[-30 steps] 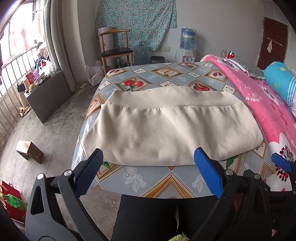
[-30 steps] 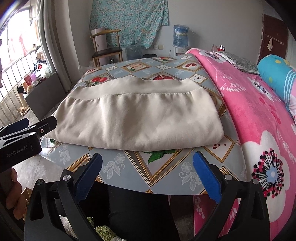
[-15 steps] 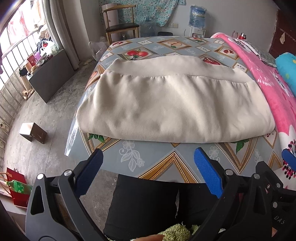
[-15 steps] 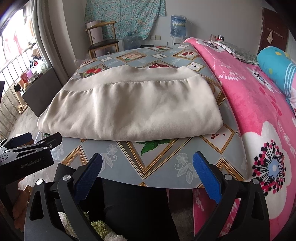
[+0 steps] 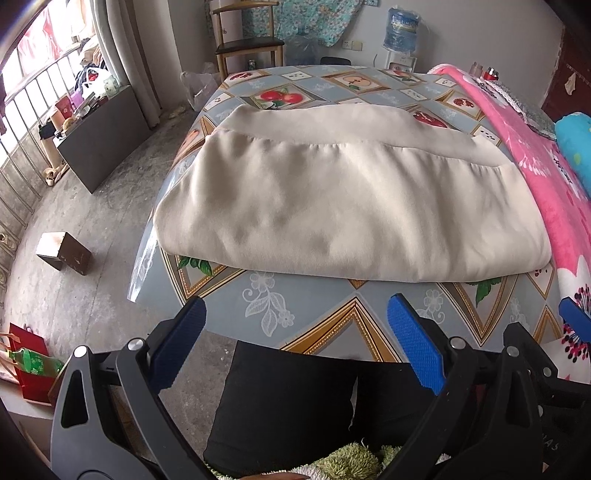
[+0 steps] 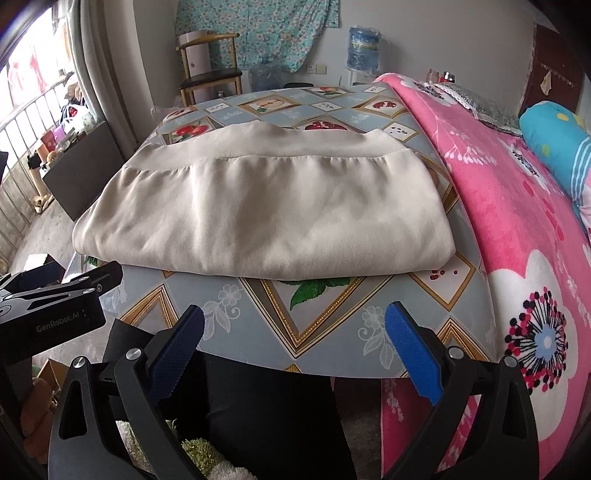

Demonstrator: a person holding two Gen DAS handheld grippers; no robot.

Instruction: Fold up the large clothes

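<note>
A large cream garment (image 5: 347, 199) lies folded into a wide rectangle on the fruit-patterned table cover (image 5: 317, 317), its rounded fold edge facing me; it shows in the right wrist view as the cream garment (image 6: 258, 206) too. My left gripper (image 5: 295, 332) hangs open near the table's front edge, short of the garment, holding nothing. My right gripper (image 6: 293, 332) is open as well, at the same front edge, with empty blue pads (image 6: 413, 354). The left gripper's black body (image 6: 51, 310) sits at the left of the right wrist view.
A pink floral blanket (image 6: 517, 229) covers the bed on the right, with a blue pillow (image 6: 557, 136). A wooden chair (image 5: 247, 40), water bottle (image 5: 400, 26) and dark cabinet (image 5: 103, 136) stand beyond. A small brown box (image 5: 64, 251) lies on the floor. A person's dark-clothed legs (image 5: 295, 402) are below the table edge.
Both grippers have risen and tilted downward, so the garment sits lower and larger in both views. Both stay open. The garment has not moved.
</note>
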